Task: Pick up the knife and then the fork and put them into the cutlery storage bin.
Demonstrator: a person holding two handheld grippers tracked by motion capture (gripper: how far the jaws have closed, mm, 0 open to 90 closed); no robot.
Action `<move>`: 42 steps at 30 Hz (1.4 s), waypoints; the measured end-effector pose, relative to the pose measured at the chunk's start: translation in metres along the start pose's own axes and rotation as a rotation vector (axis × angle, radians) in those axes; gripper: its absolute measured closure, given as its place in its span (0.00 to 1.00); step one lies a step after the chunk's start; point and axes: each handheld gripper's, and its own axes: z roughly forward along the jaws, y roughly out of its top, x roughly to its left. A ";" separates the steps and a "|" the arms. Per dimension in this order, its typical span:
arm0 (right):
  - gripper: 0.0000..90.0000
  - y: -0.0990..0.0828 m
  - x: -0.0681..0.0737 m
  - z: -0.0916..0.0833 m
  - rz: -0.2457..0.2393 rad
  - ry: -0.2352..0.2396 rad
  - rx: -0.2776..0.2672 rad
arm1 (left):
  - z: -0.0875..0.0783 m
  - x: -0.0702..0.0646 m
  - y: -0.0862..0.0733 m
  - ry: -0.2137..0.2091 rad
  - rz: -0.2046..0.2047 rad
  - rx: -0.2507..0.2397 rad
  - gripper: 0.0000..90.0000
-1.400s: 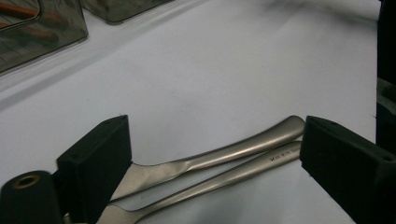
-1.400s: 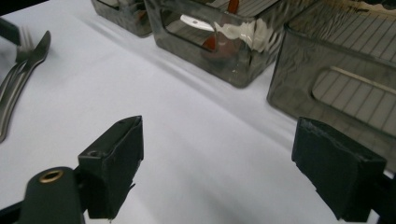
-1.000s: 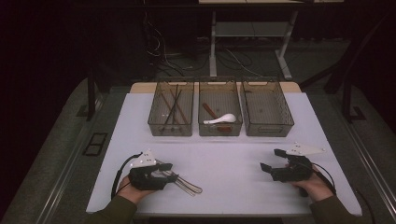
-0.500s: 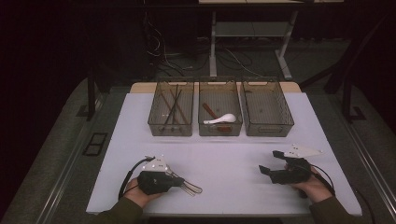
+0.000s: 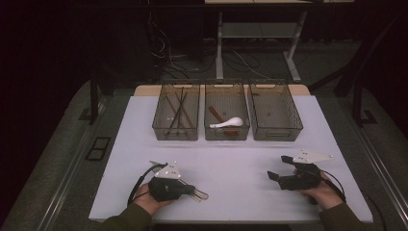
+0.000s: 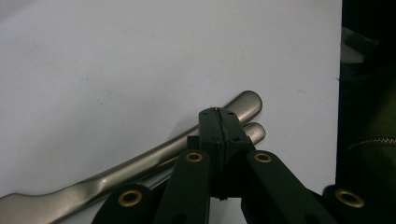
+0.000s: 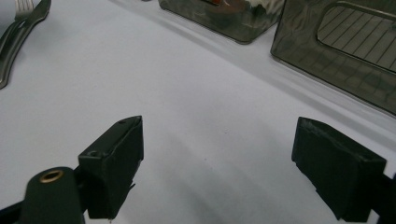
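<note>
White table (image 5: 231,192) with three see-through bins (image 5: 275,111) at the back. Right gripper (image 7: 217,170) spread wide over bare table. Left gripper (image 6: 219,126) pressed together, nothing pinched, right above two metal handles (image 6: 140,161) lying near the front left.

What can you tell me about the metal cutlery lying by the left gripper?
Two pieces of metal cutlery lie flat, side by side, on the white table near its front left. They look like brushed steel with rounded handle ends; the right gripper view shows fork tines on one. The left gripper sits over the handles with its jaws closed together; whether it pinches a handle cannot be told.
</note>
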 end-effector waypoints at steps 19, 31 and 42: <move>0.18 -0.001 0.001 0.000 -0.002 0.001 0.005 | 0.011 0.005 0.011 0.053 0.077 0.031 0.99; 0.18 -0.002 0.001 0.000 -0.010 0.005 0.010 | 0.015 0.011 0.020 0.101 0.121 0.073 0.99; 0.18 -0.002 0.002 0.001 -0.018 0.007 0.012 | 0.022 0.021 0.030 0.130 0.131 0.077 0.99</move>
